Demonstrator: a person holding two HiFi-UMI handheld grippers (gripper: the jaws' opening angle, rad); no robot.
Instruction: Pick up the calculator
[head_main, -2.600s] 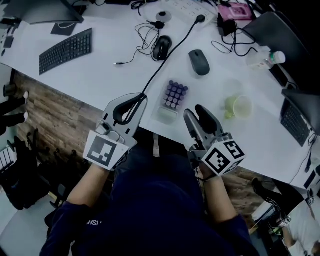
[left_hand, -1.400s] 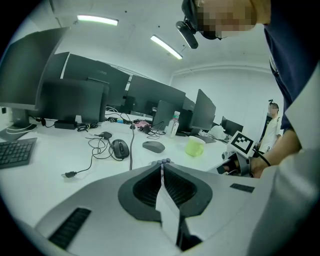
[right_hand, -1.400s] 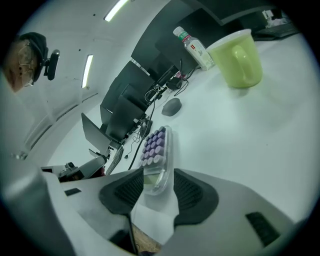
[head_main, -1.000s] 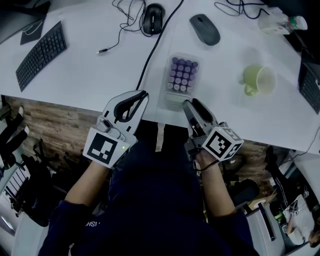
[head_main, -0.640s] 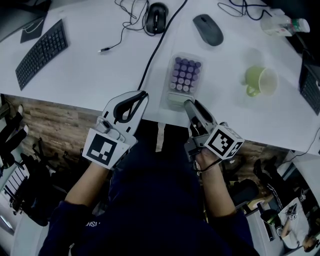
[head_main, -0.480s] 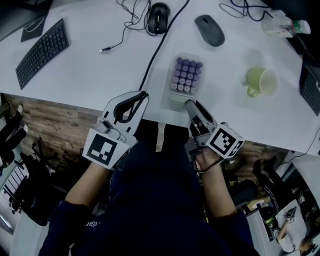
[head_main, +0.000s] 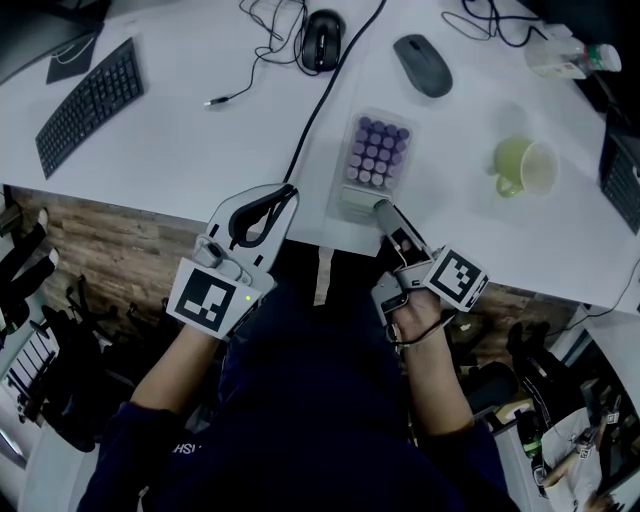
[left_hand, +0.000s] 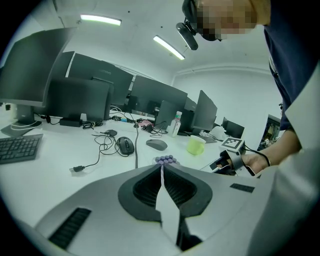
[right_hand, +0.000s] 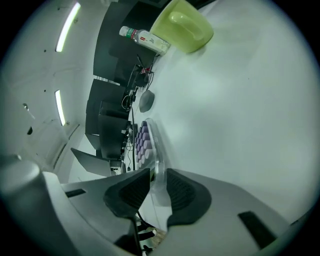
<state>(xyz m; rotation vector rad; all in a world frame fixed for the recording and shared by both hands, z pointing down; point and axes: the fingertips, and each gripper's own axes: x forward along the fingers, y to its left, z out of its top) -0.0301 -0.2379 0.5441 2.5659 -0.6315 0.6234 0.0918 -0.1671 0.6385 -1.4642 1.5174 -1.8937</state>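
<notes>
Since the frame a second ago, the right gripper (head_main: 383, 210) has rolled onto its side and its jaws have just been closing, while the left one has kept its place. The calculator (head_main: 373, 160), with purple keys in a clear case, lies flat at the near edge of the table (head_main: 180, 160), its short end reaching that edge. That end stands between the right gripper's jaws. In the right gripper view the calculator (right_hand: 145, 139) shows edge-on between the two pads of the right gripper (right_hand: 157, 173). The jaws are narrow round it, one pad right at it, with a slim gap showing at the other, so no firm pinch shows.

The left gripper (head_main: 284, 192) hovers at the near edge, to the left of the calculator and apart from it. In its own view the left gripper (left_hand: 161, 166) has its jaws together with nothing between them, and the calculator (left_hand: 165, 160) shows just past the tips.

A black cable (head_main: 322, 98) runs from the near edge beside the left gripper away toward the far edge. To the calculator's right, well apart, stands a green mug (head_main: 523, 166). Beyond the calculator lies a grey mouse (head_main: 423, 65), with a black mouse (head_main: 321, 41) to its left. A black keyboard (head_main: 88, 105) lies aslant toward the left edge.
</notes>
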